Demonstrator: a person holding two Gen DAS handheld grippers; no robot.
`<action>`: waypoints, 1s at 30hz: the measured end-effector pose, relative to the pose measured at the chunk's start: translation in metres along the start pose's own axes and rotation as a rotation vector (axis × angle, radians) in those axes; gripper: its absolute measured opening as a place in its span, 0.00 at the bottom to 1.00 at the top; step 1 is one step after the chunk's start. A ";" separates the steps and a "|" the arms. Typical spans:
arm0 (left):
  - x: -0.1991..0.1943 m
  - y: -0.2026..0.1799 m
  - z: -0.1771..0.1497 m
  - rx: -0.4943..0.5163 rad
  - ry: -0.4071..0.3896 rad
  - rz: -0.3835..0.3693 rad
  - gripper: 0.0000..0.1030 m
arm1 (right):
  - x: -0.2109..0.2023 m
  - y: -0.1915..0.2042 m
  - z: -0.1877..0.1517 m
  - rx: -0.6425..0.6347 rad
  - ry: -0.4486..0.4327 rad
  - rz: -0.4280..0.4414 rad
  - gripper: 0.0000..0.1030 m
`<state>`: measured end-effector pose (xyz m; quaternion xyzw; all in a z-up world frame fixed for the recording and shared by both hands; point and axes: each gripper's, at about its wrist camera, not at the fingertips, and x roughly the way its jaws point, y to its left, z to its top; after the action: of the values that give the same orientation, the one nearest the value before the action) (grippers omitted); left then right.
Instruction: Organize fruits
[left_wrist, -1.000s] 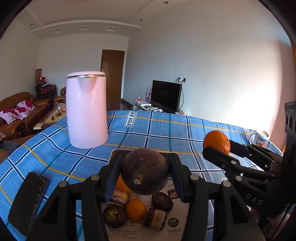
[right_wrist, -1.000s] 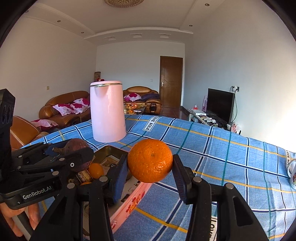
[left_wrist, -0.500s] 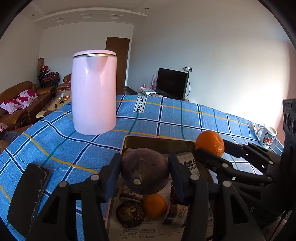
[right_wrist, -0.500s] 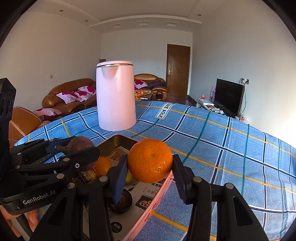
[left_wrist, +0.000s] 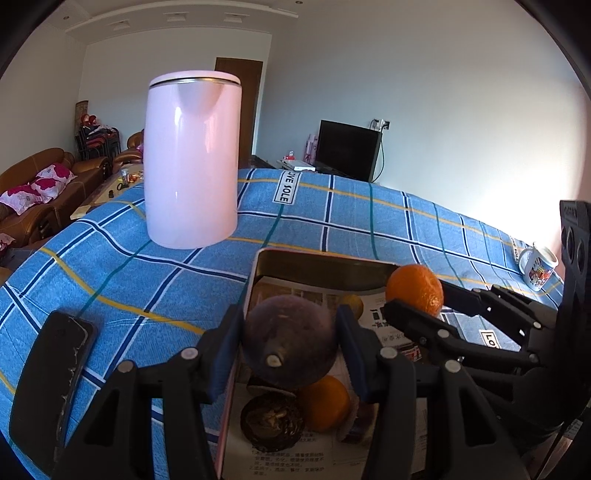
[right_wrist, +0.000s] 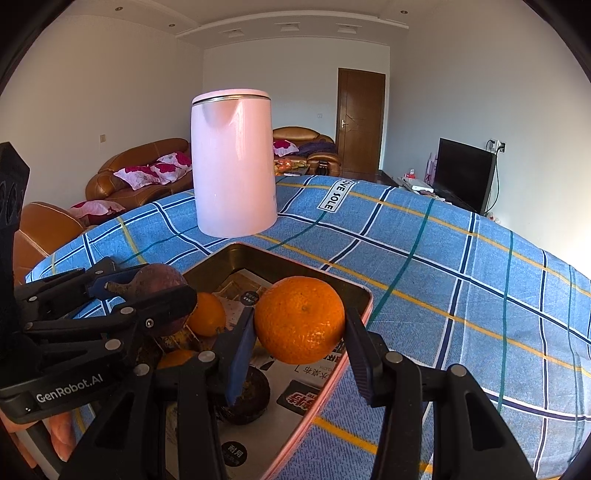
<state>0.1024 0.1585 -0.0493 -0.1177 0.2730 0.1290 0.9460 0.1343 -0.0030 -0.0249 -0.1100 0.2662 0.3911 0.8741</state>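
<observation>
Left jaws: our left gripper (left_wrist: 290, 345) is clenched on a round, dark purple-brown fruit with a stub of stem (left_wrist: 290, 341), blue pads pressed to both its sides, held above the near left part of the tray.
Right jaws: our right gripper (right_wrist: 299, 325) is clamped on a round, dimpled orange (right_wrist: 300, 319), held above the tray's right rim.
Tray: the shallow, pink-rimmed metal tray lined with printed paper (right_wrist: 364, 295) lies under both grippers; we see a smaller orange (right_wrist: 207, 314) and dark, wrinkled fruits (left_wrist: 272, 424) already in it.
Step in hand: we judge that we are carrying both fruits down to set them in the tray.
Doing it well: we should pick bare paper toward the far end, bring the orange inward off the rim, lower each fruit until it rests, then part the jaws slowly so nothing rolls; we keep the two grippers from bumping.
Around: a tall pale-pink kettle (left_wrist: 192, 158) stands beyond the tray on the blue checked tablecloth (right_wrist: 461, 266).
Writing: "GenRobot.AI" on the left gripper's body; "SOLE" on a cloth label; the tray paper's print is too small for us to read.
</observation>
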 end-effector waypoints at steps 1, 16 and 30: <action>-0.001 -0.001 0.001 0.001 0.001 0.001 0.52 | 0.000 0.000 0.000 0.001 0.003 0.000 0.48; -0.006 -0.003 0.000 0.002 -0.007 -0.023 0.58 | 0.004 -0.005 -0.003 0.035 0.040 0.005 0.56; -0.032 -0.009 0.001 0.015 -0.077 -0.050 0.81 | -0.020 -0.004 -0.012 0.051 -0.007 -0.023 0.68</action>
<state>0.0792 0.1444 -0.0297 -0.1122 0.2341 0.1076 0.9597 0.1220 -0.0233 -0.0243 -0.0893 0.2719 0.3744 0.8820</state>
